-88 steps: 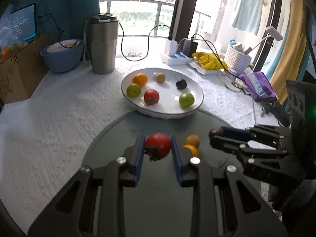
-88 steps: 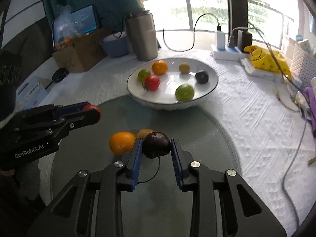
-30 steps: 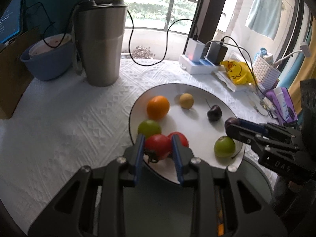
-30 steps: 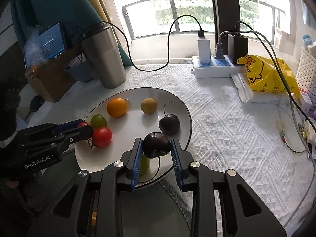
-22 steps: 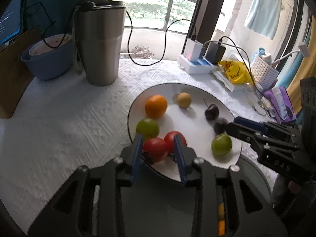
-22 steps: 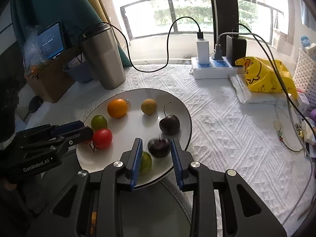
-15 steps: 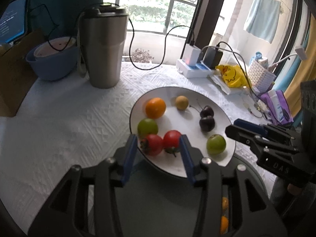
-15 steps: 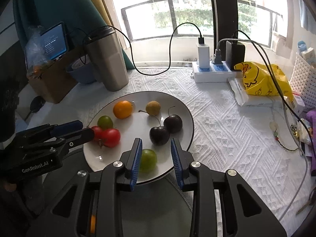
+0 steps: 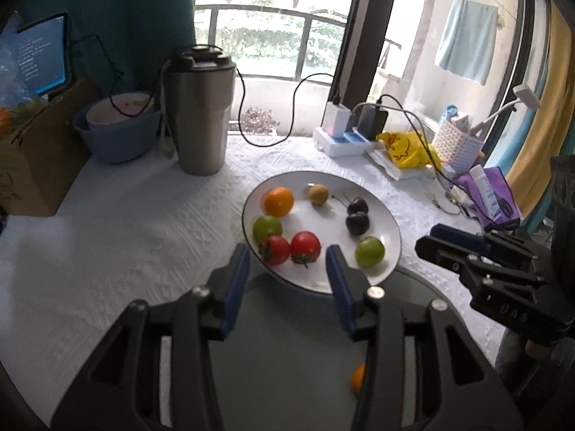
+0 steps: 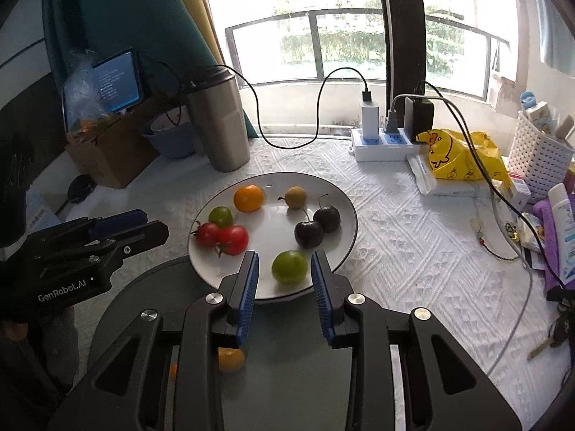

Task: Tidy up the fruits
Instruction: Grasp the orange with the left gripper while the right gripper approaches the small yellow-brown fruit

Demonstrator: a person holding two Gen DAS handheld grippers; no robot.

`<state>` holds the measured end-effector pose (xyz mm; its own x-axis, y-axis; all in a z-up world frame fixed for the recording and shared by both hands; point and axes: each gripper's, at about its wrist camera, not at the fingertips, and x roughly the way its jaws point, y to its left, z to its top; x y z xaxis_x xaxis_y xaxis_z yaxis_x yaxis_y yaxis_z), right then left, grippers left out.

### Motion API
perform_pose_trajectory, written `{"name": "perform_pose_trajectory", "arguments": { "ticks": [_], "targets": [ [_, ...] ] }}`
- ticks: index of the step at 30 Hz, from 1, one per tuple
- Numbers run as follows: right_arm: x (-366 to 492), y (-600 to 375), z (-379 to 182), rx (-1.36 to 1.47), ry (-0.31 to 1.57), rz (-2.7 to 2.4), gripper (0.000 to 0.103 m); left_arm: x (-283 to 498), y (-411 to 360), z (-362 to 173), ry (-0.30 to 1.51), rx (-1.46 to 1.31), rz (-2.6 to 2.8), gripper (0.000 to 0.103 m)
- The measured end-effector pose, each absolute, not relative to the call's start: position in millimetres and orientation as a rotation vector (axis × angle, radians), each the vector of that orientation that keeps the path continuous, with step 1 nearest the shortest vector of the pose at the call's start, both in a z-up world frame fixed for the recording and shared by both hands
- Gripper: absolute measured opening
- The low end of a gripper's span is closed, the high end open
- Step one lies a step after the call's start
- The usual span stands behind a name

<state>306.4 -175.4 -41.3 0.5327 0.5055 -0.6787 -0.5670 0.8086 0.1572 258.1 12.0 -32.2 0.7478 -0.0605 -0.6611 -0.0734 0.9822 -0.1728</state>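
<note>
A white plate (image 9: pixel 390 222) (image 10: pixel 348 215) holds two red tomatoes (image 9: pixel 304 246) (image 10: pixel 233 239), two dark cherries (image 9: pixel 357 223) (image 10: pixel 308 234), an orange (image 9: pixel 279 201) (image 10: pixel 248 198), two green fruits (image 9: pixel 369 251) (image 10: pixel 289 267) and a small yellow-brown fruit (image 9: pixel 318 194) (image 10: pixel 295 197). My left gripper (image 9: pixel 287 269) is open and empty just before the plate's near rim. My right gripper (image 10: pixel 284 271) is open and empty over the near rim. Small orange fruits (image 10: pixel 230 358) (image 9: pixel 357 377) lie on the dark round mat (image 9: pixel 287 352) (image 10: pixel 294 370) under the grippers.
A steel tumbler (image 9: pixel 199 111) (image 10: pixel 219 122) and a blue bowl (image 9: pixel 118 133) stand behind the plate. A power strip with chargers (image 10: pixel 388 140), a yellow bag (image 10: pixel 460 160), a white basket (image 10: pixel 539 158) and cables lie to the right. A cardboard box (image 9: pixel 32 165) sits at left.
Both grippers opened and let go: the tomato and the cherry now lie on the plate. Both grippers have pulled back from the plate toward the mat.
</note>
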Motion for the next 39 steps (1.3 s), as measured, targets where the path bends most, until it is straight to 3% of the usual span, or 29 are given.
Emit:
{"name": "perform_pose_trajectory", "arguments": {
  "ticks": [20,39],
  "targets": [
    [255,-204,-39,-0.065,0.757,0.641,0.032,211,-18,-31,0.716,-0.161,-0.021,0.045],
    [243,-243,-76,0.001,0.808,0.616,0.032,207,-67,-82,0.857,-0.132,-0.093,0.045]
  ]
}}
